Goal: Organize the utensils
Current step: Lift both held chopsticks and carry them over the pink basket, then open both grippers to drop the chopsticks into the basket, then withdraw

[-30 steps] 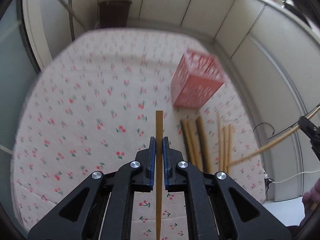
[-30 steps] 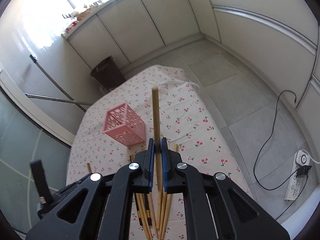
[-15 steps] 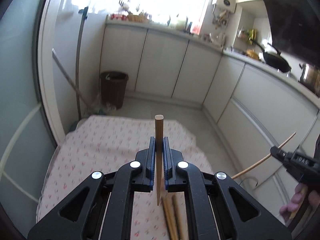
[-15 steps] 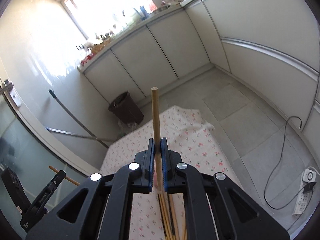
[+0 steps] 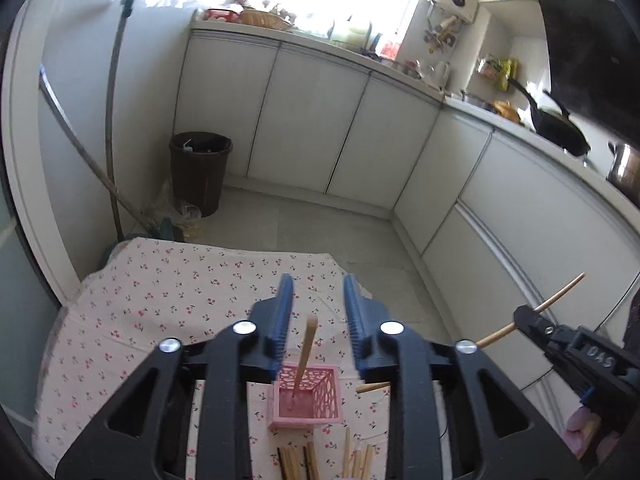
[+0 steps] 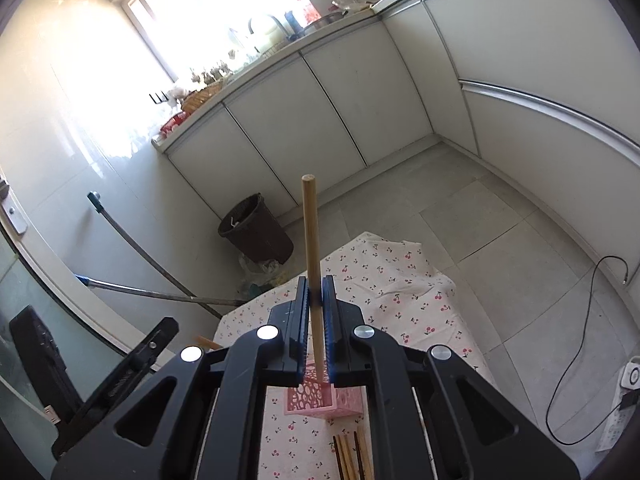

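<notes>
My left gripper (image 5: 317, 320) is open above a pink lattice basket (image 5: 306, 402) on the cherry-print tablecloth (image 5: 168, 292). A wooden chopstick (image 5: 305, 356) stands tilted inside the basket, free of my fingers. My right gripper (image 6: 316, 322) is shut on another wooden chopstick (image 6: 311, 240), held upright above the same basket (image 6: 316, 400). In the left wrist view the right gripper (image 5: 528, 318) shows at the right with its chopstick (image 5: 560, 294). Several chopsticks (image 5: 304, 462) lie on the cloth in front of the basket.
A dark waste bin (image 5: 199, 172) and a mop handle (image 5: 110, 120) stand on the floor beyond the table. White cabinets (image 5: 304, 128) line the walls. A cable (image 6: 576, 360) and power strip (image 6: 624, 404) lie on the floor at right.
My left gripper has opened and let go of its chopstick, which now stands in the pink basket. Both grippers have tilted down over the basket. The right gripper keeps its chopstick.
</notes>
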Motion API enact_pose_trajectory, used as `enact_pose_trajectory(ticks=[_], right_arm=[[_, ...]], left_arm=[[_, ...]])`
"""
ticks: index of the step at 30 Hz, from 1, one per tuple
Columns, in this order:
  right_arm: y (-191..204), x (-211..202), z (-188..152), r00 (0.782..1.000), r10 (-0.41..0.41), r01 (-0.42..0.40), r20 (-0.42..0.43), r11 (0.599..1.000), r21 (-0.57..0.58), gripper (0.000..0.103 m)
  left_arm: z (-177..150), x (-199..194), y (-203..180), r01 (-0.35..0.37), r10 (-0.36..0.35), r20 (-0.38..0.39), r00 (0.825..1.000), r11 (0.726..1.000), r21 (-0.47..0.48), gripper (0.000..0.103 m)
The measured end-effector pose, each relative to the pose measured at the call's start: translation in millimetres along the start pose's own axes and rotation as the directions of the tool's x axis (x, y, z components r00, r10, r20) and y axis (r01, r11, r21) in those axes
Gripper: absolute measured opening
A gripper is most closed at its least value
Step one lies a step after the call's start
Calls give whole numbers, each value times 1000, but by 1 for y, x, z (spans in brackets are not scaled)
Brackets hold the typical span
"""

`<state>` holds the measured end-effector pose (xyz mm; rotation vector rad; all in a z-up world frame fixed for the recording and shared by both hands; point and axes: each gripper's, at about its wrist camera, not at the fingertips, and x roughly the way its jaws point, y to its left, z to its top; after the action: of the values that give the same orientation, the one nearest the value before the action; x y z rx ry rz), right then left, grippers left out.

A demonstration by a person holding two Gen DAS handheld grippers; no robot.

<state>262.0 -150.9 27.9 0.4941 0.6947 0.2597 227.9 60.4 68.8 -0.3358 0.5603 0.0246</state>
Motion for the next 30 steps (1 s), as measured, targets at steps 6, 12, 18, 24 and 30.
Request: enact_pose_trajectory(ticks=[6, 12, 18, 24, 30], right_arm=[[14, 26, -10, 999, -36, 34, -31, 999, -42, 7], [25, 49, -17, 998, -36, 33, -53, 998, -52, 10], [39, 59, -30, 996, -65, 58, -58, 992, -110, 34], [44, 40, -50, 990, -143, 139, -9, 971, -193, 44], [39, 17, -70, 976, -210, 216, 47, 948, -235, 52]], left_arm=[[-5, -20, 20, -25, 27, 50, 998, 999, -42, 34], [-9, -13, 25, -21, 22, 11, 1000, 999, -47, 37], [-17, -12, 10, -36, 35, 15, 999, 999, 39, 42], [-27, -28, -9, -103, 93, 90, 992, 987, 124, 52], [-44, -39, -19, -172, 151, 118, 981, 967, 188, 63]])
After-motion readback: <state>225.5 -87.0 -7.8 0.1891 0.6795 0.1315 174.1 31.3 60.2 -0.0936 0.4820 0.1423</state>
